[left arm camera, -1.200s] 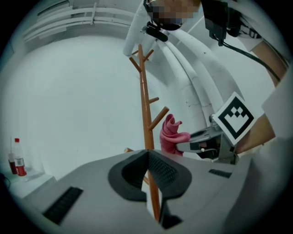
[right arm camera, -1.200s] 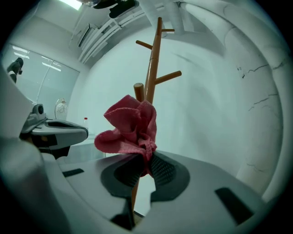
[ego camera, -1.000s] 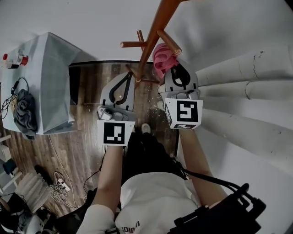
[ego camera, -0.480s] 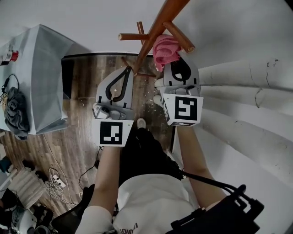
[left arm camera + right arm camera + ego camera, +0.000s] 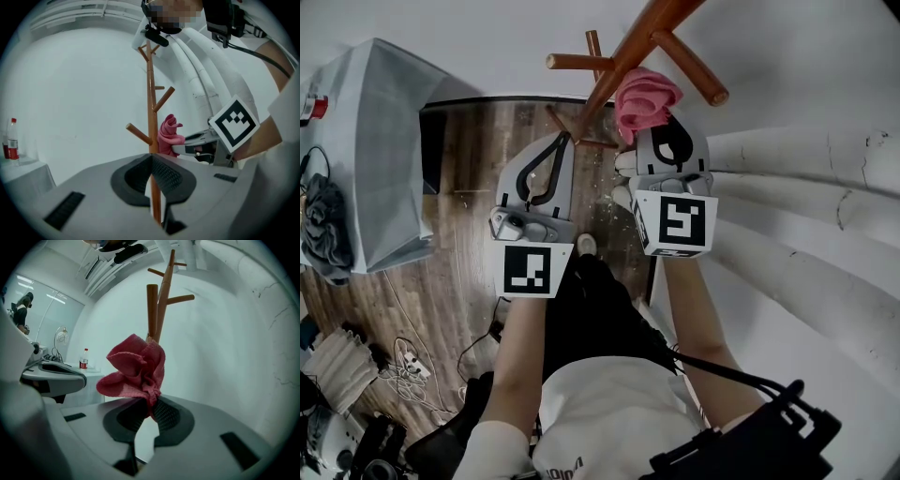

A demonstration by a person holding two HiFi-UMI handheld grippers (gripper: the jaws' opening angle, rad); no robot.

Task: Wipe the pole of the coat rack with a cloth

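Clearly my right gripper [image 5: 151, 409] had its jaws pinched on the red cloth [image 5: 136, 369]. The cloth bunched up just past the tips, right beside the pole [image 5: 164, 301] of the coat rack and under a peg [image 5: 152, 310]. Whether it touched the wood I could not tell. The left gripper [image 5: 151, 158] had its jaws closed tip to tip with nothing between them, and the pole stood in line just beyond.

To wipe well, I judged I should press the bunched cloth flat against the pole and run it along the wood. I would steer round each peg so the cloth did not snag, with a firm squeeze. A tall rack might rock, so a light push seemed wise.

Below the jaws lay a dark wooden floor [image 5: 487, 169], and a white wall [image 5: 487, 37] stood behind the rack. Thick white pipes [image 5: 797, 150] ran off on the right gripper's side. A covered table [image 5: 384, 141] with a bottle [image 5: 12, 138] stood on the left gripper's side.
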